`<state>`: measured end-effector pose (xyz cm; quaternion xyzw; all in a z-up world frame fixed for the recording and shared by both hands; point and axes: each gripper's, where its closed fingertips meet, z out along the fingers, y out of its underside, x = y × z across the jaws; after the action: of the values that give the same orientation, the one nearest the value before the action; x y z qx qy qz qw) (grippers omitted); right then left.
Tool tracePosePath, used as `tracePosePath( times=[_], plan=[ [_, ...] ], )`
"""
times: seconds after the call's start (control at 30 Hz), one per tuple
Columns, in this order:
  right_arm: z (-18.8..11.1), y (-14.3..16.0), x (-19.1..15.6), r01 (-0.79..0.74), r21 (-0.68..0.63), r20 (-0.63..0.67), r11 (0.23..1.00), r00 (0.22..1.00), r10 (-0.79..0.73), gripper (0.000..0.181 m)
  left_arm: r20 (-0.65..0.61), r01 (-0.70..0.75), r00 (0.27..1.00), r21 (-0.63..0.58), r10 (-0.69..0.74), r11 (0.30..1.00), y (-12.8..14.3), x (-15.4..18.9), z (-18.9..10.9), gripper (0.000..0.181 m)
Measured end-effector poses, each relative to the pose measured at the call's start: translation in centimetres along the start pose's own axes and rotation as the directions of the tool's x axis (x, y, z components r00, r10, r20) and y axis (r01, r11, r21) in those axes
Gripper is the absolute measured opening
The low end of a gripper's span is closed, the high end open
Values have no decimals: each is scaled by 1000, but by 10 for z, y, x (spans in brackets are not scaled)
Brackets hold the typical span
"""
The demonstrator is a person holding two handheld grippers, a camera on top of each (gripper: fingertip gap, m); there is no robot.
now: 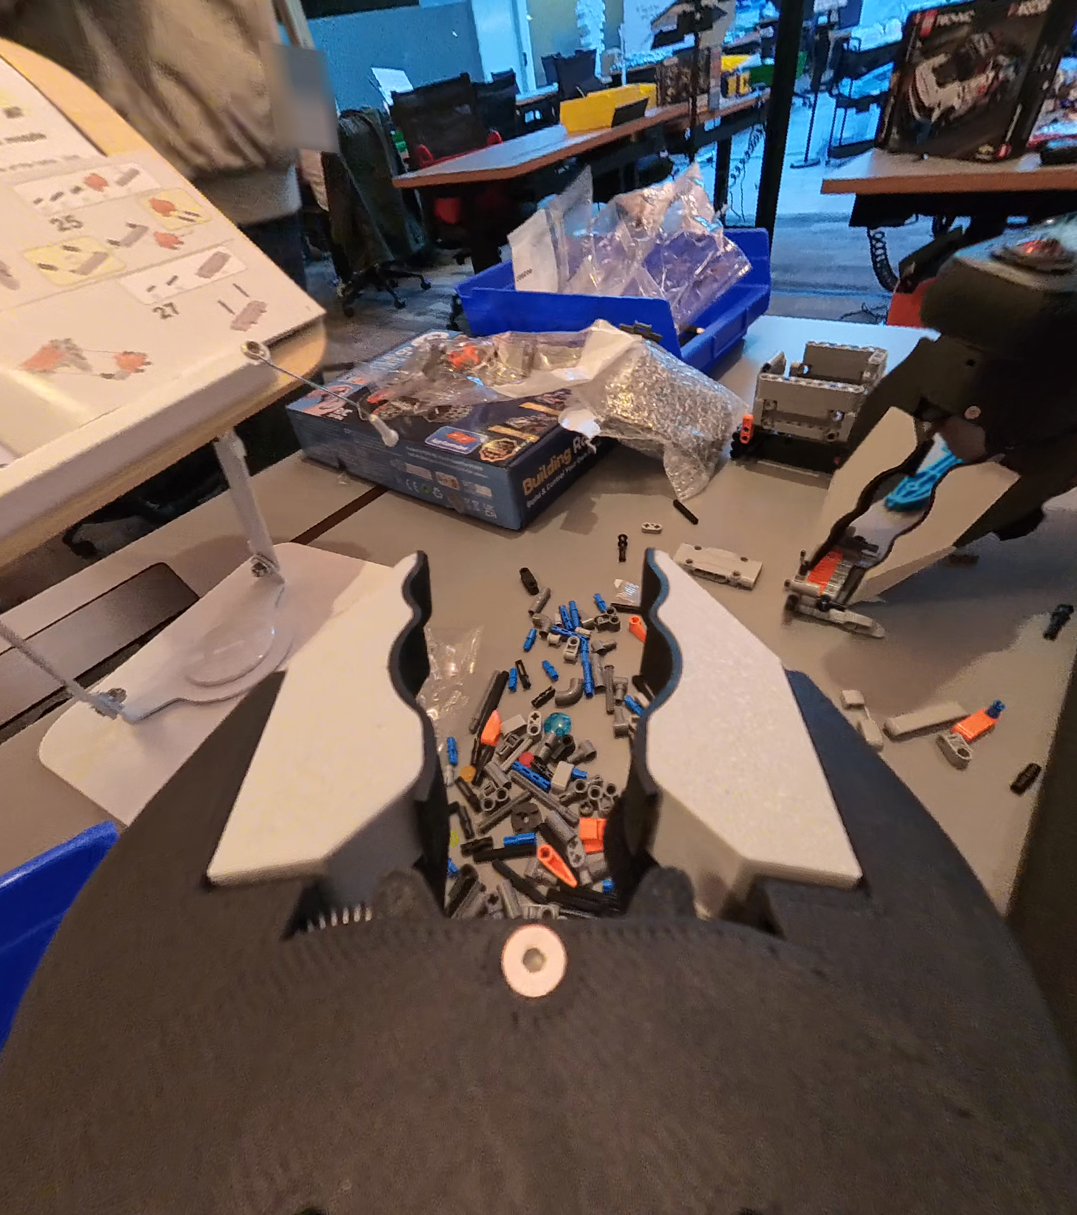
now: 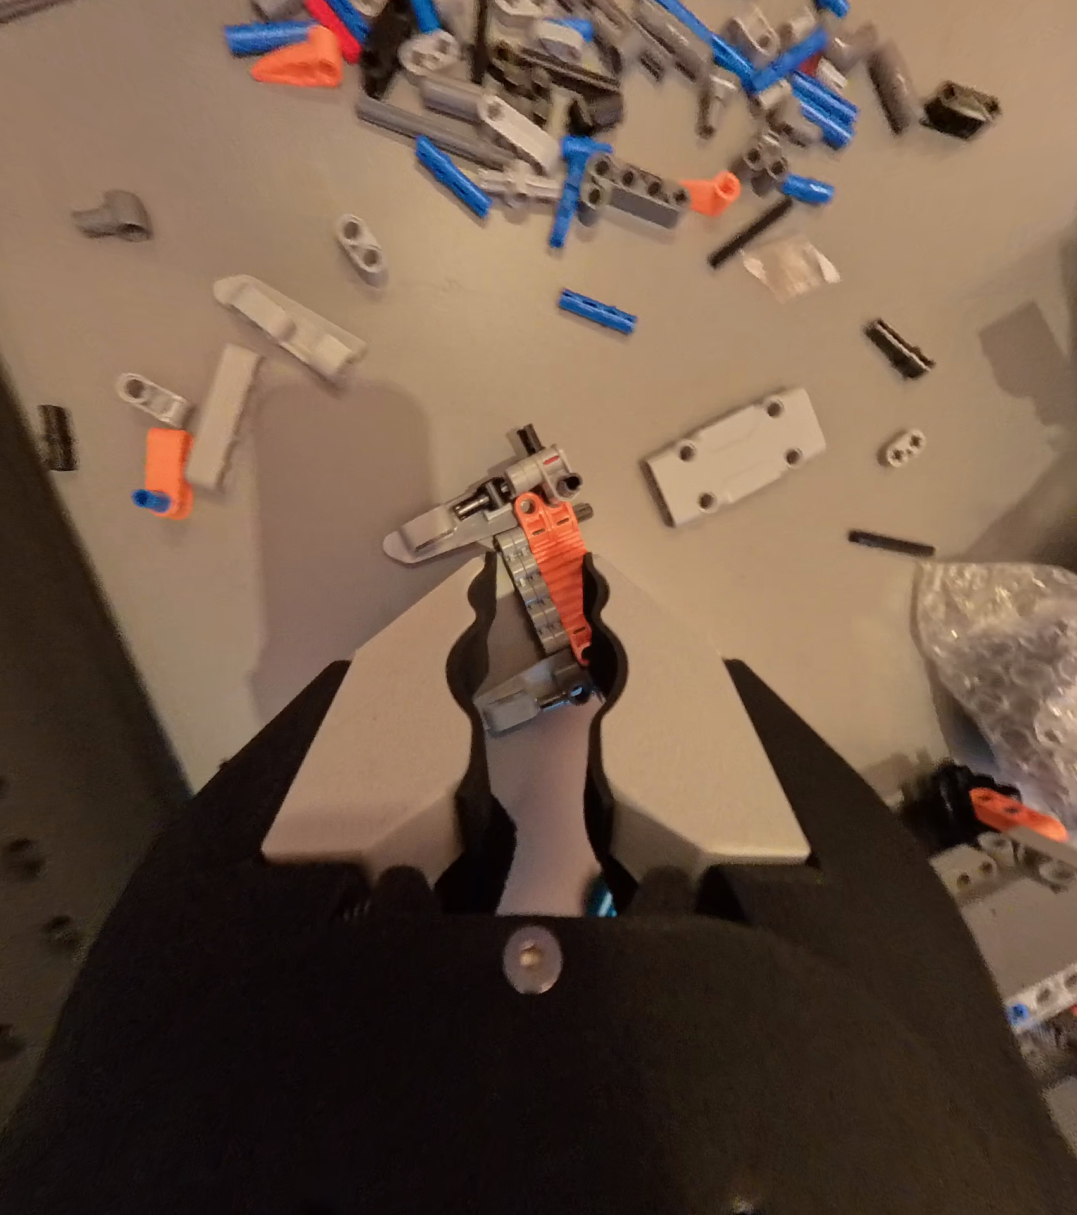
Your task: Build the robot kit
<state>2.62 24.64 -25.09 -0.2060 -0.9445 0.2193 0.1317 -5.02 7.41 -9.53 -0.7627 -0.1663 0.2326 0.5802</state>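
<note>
Right wrist view: the right gripper (image 2: 539, 565) is seen closed on a small orange-and-grey brick assembly (image 2: 546, 565), held low over the table (image 2: 391, 342), apparently so that its free grey end stays clear of the fingers. The left gripper (image 1: 532, 572) is held wide apart and empty above the pile of loose pieces (image 1: 542, 756). Only the left wrist view shows the instruction booklet (image 1: 82, 276), the blue box (image 1: 450, 453) and the half-built grey frame (image 1: 815, 388).

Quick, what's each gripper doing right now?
Left gripper: open, empty, above the loose parts pile.
Right gripper: shut on the orange and grey assembly.
</note>
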Motion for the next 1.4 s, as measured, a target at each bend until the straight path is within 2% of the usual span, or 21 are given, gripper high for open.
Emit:
tracePosePath(
  times=[0.1,0.23,0.33,0.4,0.5,0.57,0.7,0.73,0.8,0.9,1.07,1.23,1.4],
  plan=[
    [-2,4,10,-41,1,-39,999,998,41,36,13,14,1000,60,-14,998,-11,-6,-9,61],
    [-15,-6,10,-62,95,-42,994,997,66,37,18,7,1000,138,-10,990,-27,-9,-21,64],
    [-24,-13,9,-67,141,-42,988,996,74,36,-1,-7,1000,226,8,974,-44,-5,-34,79],
    [-27,-17,7,-56,149,-47,987,997,64,36,-69,49,997,333,-28,942,-62,-3,-50,85],
    [-29,-26,3,-33,154,-52,987,998,41,36,-129,133,988,429,-85,894,-75,-11,-71,94],
    [-29,-34,1,-17,162,-54,987,998,26,36,-136,154,985,455,-102,877,-80,-17,-82,105],
    [-29,-59,-9,11,192,-29,981,1000,-5,39,-140,153,985,480,-97,864,-88,-19,-94,114],
    [-28,-66,-12,23,196,-23,980,1000,-19,39,-160,159,983,493,-90,856,-90,-17,-98,110],
    [-24,-79,-17,45,194,-11,980,999,-43,38,-221,181,972,498,-78,848,-93,-11,-106,87],
    [-18,-98,-26,74,193,13,978,997,-78,36,-124,126,989,469,-76,874,-81,-27,-110,54],
    [-5,-127,-38,102,199,49,975,992,-114,32,-98,137,990,508,-101,850,-76,-40,-123,32],
    [12,-154,-46,98,186,141,978,982,-125,28,-54,98,995,484,-82,870,-69,-38,-117,9],
    [25,-184,-43,110,197,169,974,975,-145,19,14,1,1000,446,-8,895,-68,-31,-110,0]
  ],
)
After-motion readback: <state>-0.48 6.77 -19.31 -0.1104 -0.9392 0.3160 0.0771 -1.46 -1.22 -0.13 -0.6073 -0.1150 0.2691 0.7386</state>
